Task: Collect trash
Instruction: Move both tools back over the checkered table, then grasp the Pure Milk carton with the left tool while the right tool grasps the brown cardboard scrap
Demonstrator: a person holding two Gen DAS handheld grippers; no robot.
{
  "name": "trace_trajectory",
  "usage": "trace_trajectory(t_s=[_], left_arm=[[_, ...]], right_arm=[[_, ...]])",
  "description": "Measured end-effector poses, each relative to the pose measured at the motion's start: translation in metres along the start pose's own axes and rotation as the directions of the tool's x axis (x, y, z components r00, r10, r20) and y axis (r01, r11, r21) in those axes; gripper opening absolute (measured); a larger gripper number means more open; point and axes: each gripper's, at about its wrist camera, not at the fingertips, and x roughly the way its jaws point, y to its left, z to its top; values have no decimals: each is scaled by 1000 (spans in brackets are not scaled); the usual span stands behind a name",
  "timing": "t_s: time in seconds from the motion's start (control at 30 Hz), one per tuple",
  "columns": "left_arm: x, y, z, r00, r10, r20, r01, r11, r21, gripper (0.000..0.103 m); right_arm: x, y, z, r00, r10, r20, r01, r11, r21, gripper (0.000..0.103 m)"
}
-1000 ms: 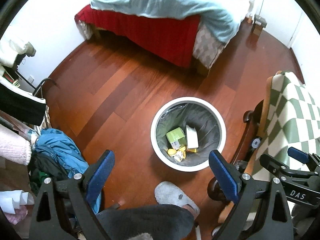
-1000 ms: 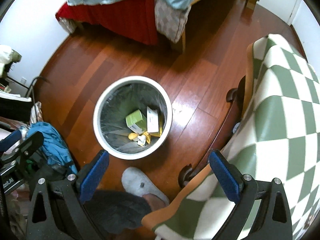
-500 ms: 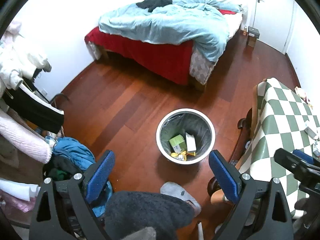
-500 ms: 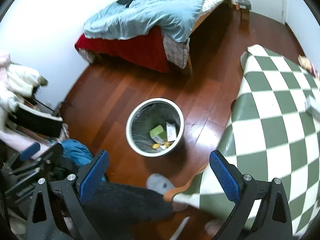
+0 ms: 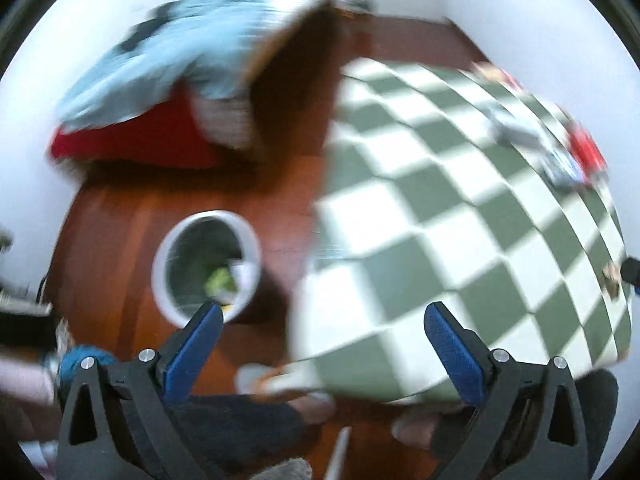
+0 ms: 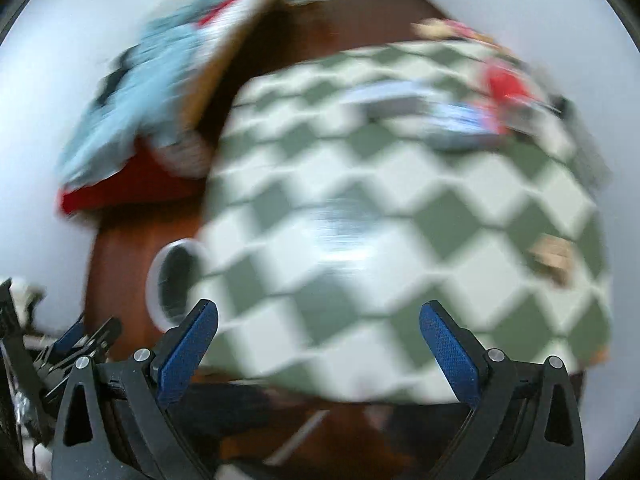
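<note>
Both views are blurred by motion. A round white trash bin (image 5: 206,264) with a grey liner stands on the wood floor, holding green and white trash; it also shows in the right wrist view (image 6: 170,280), partly hidden by the table. A table with a green-and-white checked cloth (image 5: 460,216) (image 6: 400,220) carries blurred items: red and blue packaging (image 6: 496,96) at its far side, a tan scrap (image 6: 554,258) at its right. My left gripper (image 5: 322,342) is open and empty. My right gripper (image 6: 318,340) is open and empty above the table's near edge.
A bed with a light blue duvet (image 5: 180,52) and red skirt stands at the far left. Blue clothes (image 5: 80,360) lie on the floor at lower left. A grey slipper and dark trouser leg (image 5: 240,424) show at the bottom. White walls surround the room.
Both grippers have swung right and up from over the bin toward the checked table, which fills much more of both views. The bin has shifted left. Both grippers stay open.
</note>
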Motion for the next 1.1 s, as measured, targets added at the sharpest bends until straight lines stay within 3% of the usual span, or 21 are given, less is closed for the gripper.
trace_trajectory(t_s=[0.1,0.2,0.33,0.43,0.47,0.53,0.57,0.63,0.77,0.83,0.9,1.0,1.1], left_arm=[[24,-62,12,999,-31,-19,33,993,110,103],[47,-116,20,998,-49,-44,58,975,216,103],[67,-167,19,995,-50,-81,73,946,315,103],[76,-186,19,993,-55,-104,88,934,347,103],[78,-190,20,993,-54,-109,90,930,356,103],[80,-195,22,993,-49,-107,87,921,380,103],[80,-199,24,994,-49,-103,86,915,395,103],[79,-210,33,995,-40,-86,74,893,443,103],[71,-242,69,999,-18,31,-4,807,591,103],[66,-263,92,994,-22,103,-53,742,668,103],[69,-283,113,988,-22,152,-100,660,745,102],[79,-309,136,989,-59,138,-85,535,840,102],[94,-323,146,994,-82,67,-23,452,892,101]], right_arm=[[15,-79,16,994,-107,-37,109,993,43,102],[38,-127,28,981,-166,-98,168,986,11,102],[66,-158,37,966,-199,-165,188,979,-80,93],[80,-162,42,961,-224,-163,199,968,-153,88],[83,-163,43,963,-216,-162,190,969,-159,78],[84,-159,45,965,-233,-123,207,959,-194,69],[83,-158,46,961,-254,-107,228,951,-209,55],[80,-164,49,973,-207,-102,188,967,-173,52],[70,-181,68,987,-151,-62,150,988,-22,51],[68,-194,83,987,-150,-51,153,987,49,51],[71,-202,98,986,-154,-55,159,983,92,51],[80,-215,117,986,-143,-81,154,974,163,51],[89,-224,130,983,-149,-106,167,966,196,51]])
